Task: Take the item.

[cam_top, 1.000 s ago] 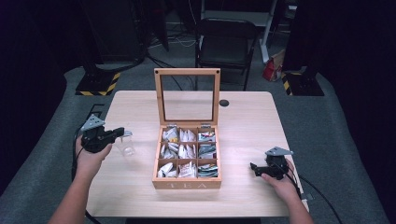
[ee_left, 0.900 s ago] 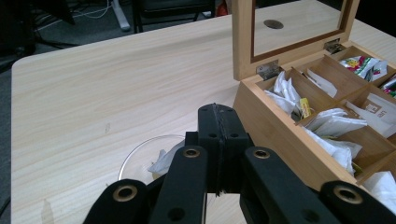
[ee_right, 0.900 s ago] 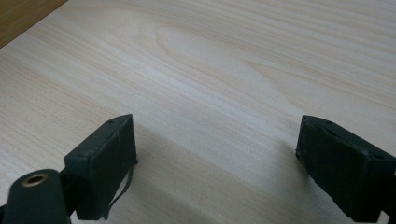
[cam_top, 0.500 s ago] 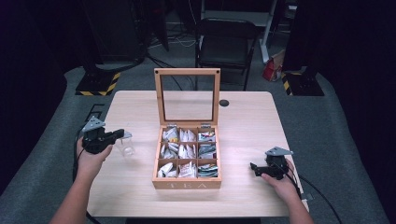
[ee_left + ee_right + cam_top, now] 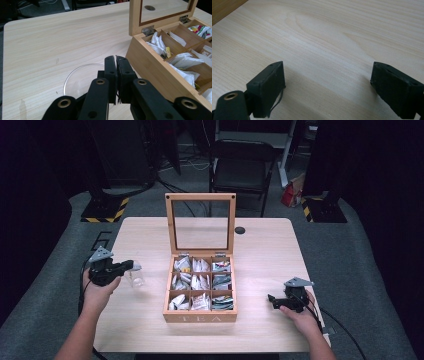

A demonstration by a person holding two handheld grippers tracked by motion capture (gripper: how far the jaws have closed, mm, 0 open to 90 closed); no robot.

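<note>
Left fingers (image 5: 116,75) pressed together over one clear glass jar (image 5: 135,276) left of tea box (image 5: 201,316) | right fingers (image 5: 327,92) apart above desk (image 5: 260,250) | box: nine compartments

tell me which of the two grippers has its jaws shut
The left gripper, beside the clear glass: its jaws press together. The right gripper rests on the table with its jaws spread wide apart.

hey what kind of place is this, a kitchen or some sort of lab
Likely a recording lab or studio, not a kitchen: dark black curtains ring the light wooden table, loose cables cross the grey carpet, and a black folding chair stands behind.
</note>
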